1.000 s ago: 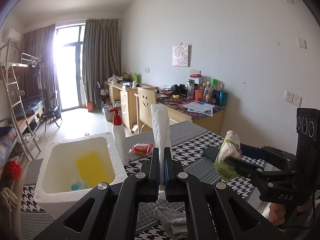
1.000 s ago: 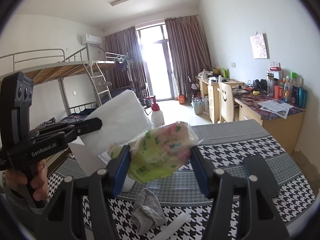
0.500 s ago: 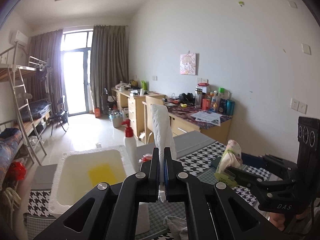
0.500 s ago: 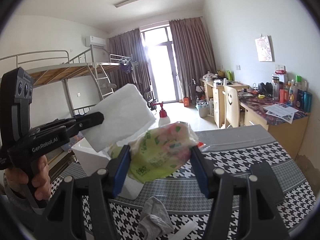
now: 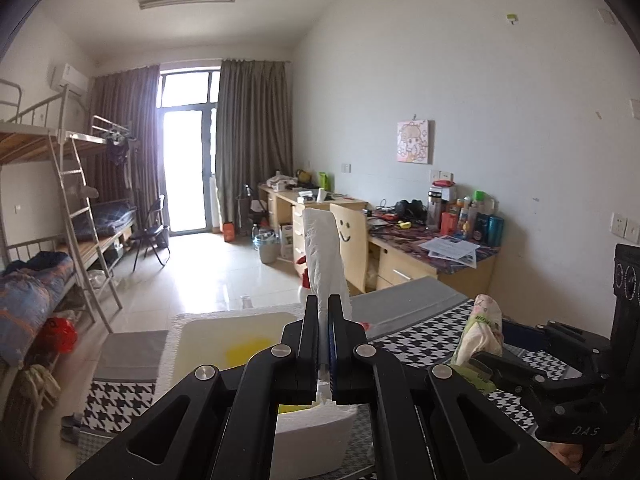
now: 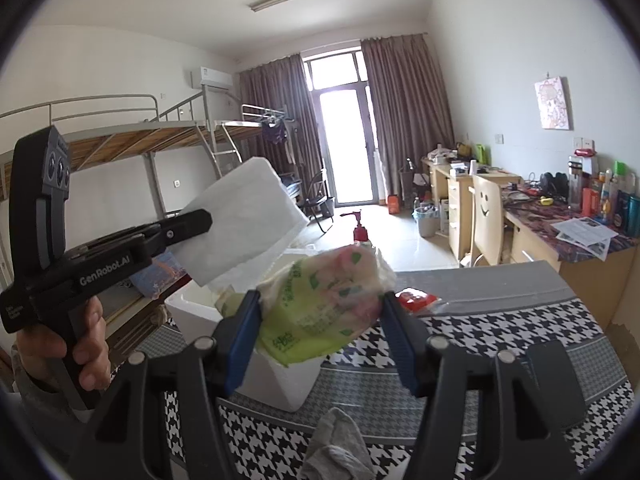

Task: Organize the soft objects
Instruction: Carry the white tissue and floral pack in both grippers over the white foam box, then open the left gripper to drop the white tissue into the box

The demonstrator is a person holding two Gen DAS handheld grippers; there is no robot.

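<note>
My left gripper (image 5: 324,312) is shut on a thin white foam sheet (image 5: 325,256), seen edge-on in the left wrist view and broadside (image 6: 244,220) in the right wrist view, held up over the white foam box (image 5: 224,340). My right gripper (image 6: 320,312) is shut on a soft green and pink tissue pack (image 6: 324,304), raised above the table beside the box (image 6: 276,380). The same pack (image 5: 482,332) shows at the right of the left wrist view. A yellow item (image 5: 246,350) lies inside the box. A grey cloth (image 6: 340,448) lies on the houndstooth tablecloth (image 6: 500,328).
A red-capped pump bottle (image 6: 362,232) stands behind the box, and a red packet (image 6: 416,300) lies on the table. A chair (image 6: 486,216) and cluttered desk (image 6: 576,220) are at the right, a bunk bed (image 5: 52,208) at the left. A hand (image 6: 64,344) holds the left gripper.
Both grippers have risen and tilted upward, so the box sits lower in both views. The foam sheet and the tissue pack stay gripped.
</note>
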